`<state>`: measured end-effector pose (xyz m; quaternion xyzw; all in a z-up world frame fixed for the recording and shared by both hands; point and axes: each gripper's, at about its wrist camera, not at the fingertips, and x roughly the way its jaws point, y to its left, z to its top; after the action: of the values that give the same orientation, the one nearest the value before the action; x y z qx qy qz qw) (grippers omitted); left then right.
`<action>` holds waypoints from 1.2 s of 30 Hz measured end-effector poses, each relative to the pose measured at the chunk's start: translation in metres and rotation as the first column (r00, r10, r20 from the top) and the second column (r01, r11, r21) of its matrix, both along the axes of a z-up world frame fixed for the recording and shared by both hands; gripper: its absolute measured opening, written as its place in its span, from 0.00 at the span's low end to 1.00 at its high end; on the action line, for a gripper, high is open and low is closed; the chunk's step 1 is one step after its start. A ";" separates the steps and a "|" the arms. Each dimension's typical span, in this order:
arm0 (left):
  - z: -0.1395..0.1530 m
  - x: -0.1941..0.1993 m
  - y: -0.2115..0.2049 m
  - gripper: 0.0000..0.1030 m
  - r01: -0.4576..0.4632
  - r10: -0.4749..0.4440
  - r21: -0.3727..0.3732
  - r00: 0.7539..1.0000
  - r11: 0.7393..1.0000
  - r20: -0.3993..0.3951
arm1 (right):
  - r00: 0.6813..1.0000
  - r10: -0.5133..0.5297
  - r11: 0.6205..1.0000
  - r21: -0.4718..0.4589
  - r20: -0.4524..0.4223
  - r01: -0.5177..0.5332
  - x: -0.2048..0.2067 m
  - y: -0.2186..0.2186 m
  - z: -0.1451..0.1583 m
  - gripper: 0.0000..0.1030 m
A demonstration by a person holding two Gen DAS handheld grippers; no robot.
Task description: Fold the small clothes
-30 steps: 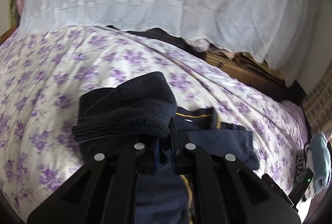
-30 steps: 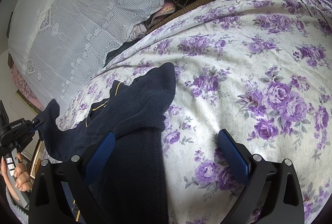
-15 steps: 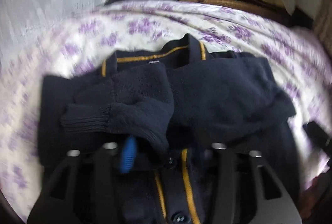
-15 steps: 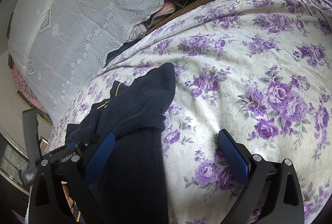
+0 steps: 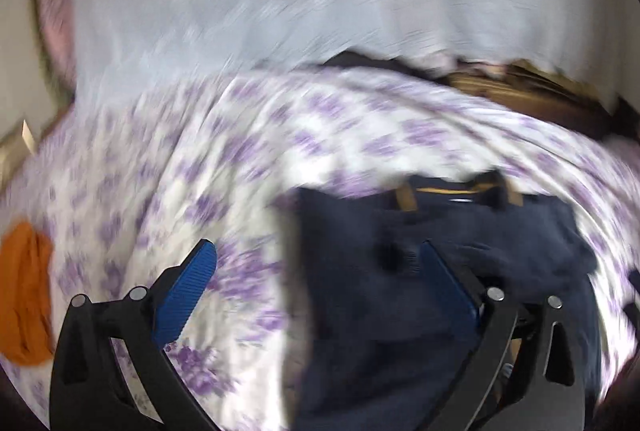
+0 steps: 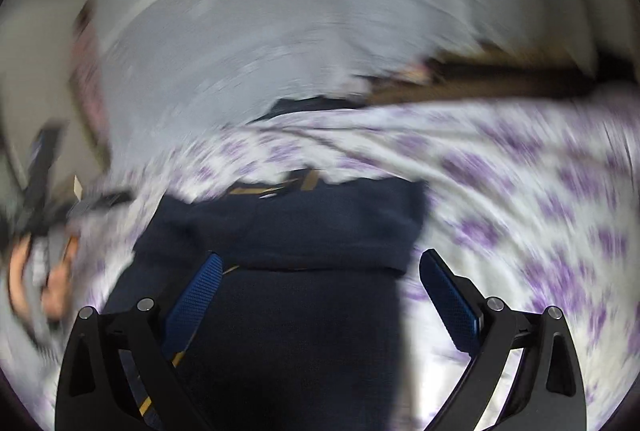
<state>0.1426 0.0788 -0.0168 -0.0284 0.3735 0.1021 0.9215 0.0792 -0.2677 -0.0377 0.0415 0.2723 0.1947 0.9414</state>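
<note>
Navy cardigan (image 6: pixel 304 231) with yellow trim lies flat on the bed (image 6: pixel 520 191), collar away from the cameras, both sleeves folded across the chest. Both views heavily motion-blurred; fine detail unreliable.

Left gripper (image 5: pixel 316 295): jaws opening, nothing gripped between them. One blue pad sits over the floral sheet, the other over the cardigan's left edge. Whether it touches the knit, cannot tell.

Right gripper (image 6: pixel 320 299): jaws spread wide, released, hovering over the lower body of the cardigan; no fabric pinched.

Risks, as judged:
- Sleeves lie loose on top. A pad brushing across them in passing could drag one off the chest and undo the fold.
- Thick knit; a shallow pinch at the hem may catch only the top layer, giving a skewed fold.
- Sheet is soft and creased; a low grab could lift sheet with garment.

Orange garment (image 5: pixel 26 295) lies at the far left of the bed, well apart.

Containers: none identifiable in either view.
</note>
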 end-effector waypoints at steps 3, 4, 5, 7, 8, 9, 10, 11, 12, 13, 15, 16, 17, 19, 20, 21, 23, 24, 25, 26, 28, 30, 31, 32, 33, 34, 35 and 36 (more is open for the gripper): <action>-0.037 0.027 0.023 0.96 -0.058 0.057 -0.004 0.992 0.998 -0.110 | 0.995 0.093 0.981 -0.174 0.045 -0.084 -0.002 0.060 0.011 0.97; -0.052 0.034 0.026 0.96 -0.049 0.049 0.006 0.988 0.999 -0.149 | 0.990 0.131 0.963 -0.244 0.051 -0.115 0.000 0.086 0.013 0.97; -0.067 0.041 0.028 0.96 -0.040 0.044 0.027 0.981 0.999 -0.191 | 0.987 0.153 0.951 -0.279 0.057 -0.132 0.002 0.101 0.015 0.97; -0.077 0.042 0.033 0.96 -0.036 0.034 -0.003 0.979 0.999 -0.202 | 0.978 0.193 0.923 -0.351 0.074 -0.155 0.009 0.134 0.017 0.95; -0.075 0.041 0.035 0.96 -0.039 0.036 -0.009 0.979 0.999 -0.199 | 0.974 0.215 0.902 -0.399 0.076 -0.168 0.015 0.156 0.015 0.93; -0.073 0.040 0.036 0.96 -0.041 0.038 -0.010 0.980 0.999 -0.196 | 0.972 0.225 0.886 -0.429 0.068 -0.175 0.021 0.170 0.013 0.90; -0.074 0.040 0.037 0.96 -0.043 0.039 -0.015 0.981 0.999 -0.193 | 0.972 0.228 0.869 -0.461 0.056 -0.178 0.028 0.185 0.008 0.88; -0.076 0.040 0.038 0.96 -0.042 0.038 -0.019 0.981 0.999 -0.192 | 0.972 0.229 0.858 -0.481 0.046 -0.179 0.035 0.196 0.004 0.84; -0.076 0.039 0.037 0.96 -0.041 0.037 -0.020 0.981 0.999 -0.189 | 0.974 0.226 0.845 -0.504 0.030 -0.181 0.042 0.205 -0.001 0.81; -0.076 0.040 0.037 0.96 -0.042 0.037 -0.024 0.982 0.999 -0.187 | 0.977 0.214 0.820 -0.542 -0.006 -0.183 0.053 0.216 -0.011 0.80; -0.075 0.041 0.038 0.96 -0.044 0.038 -0.031 0.982 0.999 -0.186 | 0.980 0.193 0.799 -0.574 -0.040 -0.181 0.067 0.225 -0.024 0.59; -0.076 0.040 0.038 0.96 -0.044 0.038 -0.027 0.982 0.999 -0.186 | 0.982 0.182 0.797 -0.577 -0.054 -0.179 0.073 0.225 -0.027 0.49; -0.076 0.040 0.037 0.96 -0.043 0.039 -0.020 0.982 0.999 -0.186 | 0.985 0.160 0.817 -0.551 -0.064 -0.168 0.080 0.220 -0.028 0.22; -0.077 0.042 0.034 0.96 -0.042 0.040 -0.007 0.982 0.999 -0.187 | 0.993 0.104 0.890 -0.441 -0.057 -0.119 0.086 0.198 -0.019 0.11; -0.077 0.042 0.033 0.96 -0.041 0.040 -0.004 0.981 0.999 -0.187 | 0.997 0.053 0.942 -0.327 -0.063 -0.071 0.089 0.173 -0.011 0.11; -0.077 0.042 0.033 0.96 -0.041 0.040 -0.001 0.982 0.999 -0.187 | 0.997 0.000 0.971 -0.238 -0.078 -0.019 0.091 0.149 -0.008 0.11; -0.078 0.042 0.032 0.96 -0.038 0.039 0.008 0.981 0.999 -0.189 | 0.981 -0.117 0.991 -0.087 -0.157 0.104 0.095 0.096 -0.017 0.27; -0.078 0.043 0.030 0.96 -0.036 0.040 0.022 0.981 0.999 -0.189 | 0.957 -0.168 0.986 -0.050 -0.238 0.161 0.098 0.069 -0.032 0.52; -0.077 0.042 0.028 0.96 -0.035 0.041 0.035 0.982 0.999 -0.186 | 0.936 -0.177 0.984 -0.017 -0.306 0.180 0.099 0.049 -0.045 0.57; -0.077 0.041 0.027 0.96 -0.034 0.041 0.039 0.982 0.999 -0.183 | 0.935 -0.151 0.983 0.051 -0.322 0.176 0.097 0.035 -0.049 0.53; -0.070 0.036 0.029 0.96 -0.035 0.039 0.025 0.985 0.999 -0.168 | 0.938 -0.173 0.946 0.215 -0.299 0.243 0.082 -0.001 -0.044 0.53; -0.055 0.027 0.033 0.96 -0.045 0.042 -0.020 0.990 0.999 -0.135 | 0.945 -0.223 0.932 0.233 -0.238 0.278 0.071 -0.012 -0.027 0.54; -0.045 0.022 0.035 0.95 -0.042 0.036 -0.055 0.993 0.998 -0.109 | 0.956 -0.207 0.937 0.237 -0.208 0.255 0.068 -0.011 -0.020 0.54; -0.037 0.019 0.034 0.95 -0.031 0.023 -0.085 0.996 0.996 -0.087 | 0.971 -0.162 0.952 0.229 -0.176 0.201 0.067 -0.004 -0.009 0.54; -0.026 0.018 0.030 0.95 -0.001 -0.007 -0.127 0.998 0.992 -0.062 | 0.979 -0.123 0.966 0.204 -0.164 0.156 0.067 0.007 -0.003 0.54; -0.019 0.020 0.024 0.95 0.031 -0.039 -0.151 0.998 0.988 -0.051 | 0.984 -0.079 0.981 0.161 -0.160 0.105 0.070 0.022 0.001 0.54; -0.013 0.026 0.011 0.95 0.073 -0.082 -0.158 0.995 0.985 -0.048 | 0.985 -0.040 0.992 0.116 -0.165 0.059 0.076 0.038 0.002 0.54; -0.012 0.031 0.003 0.95 0.093 -0.102 -0.149 0.993 0.984 -0.054 | 0.985 -0.025 0.994 0.099 -0.172 0.042 0.081 0.046 0.003 0.54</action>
<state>0.1739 0.0815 -0.0285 -0.0743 0.4091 0.0300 0.9090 0.1604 -0.2216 -0.0349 0.1105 0.3406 0.1883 0.9145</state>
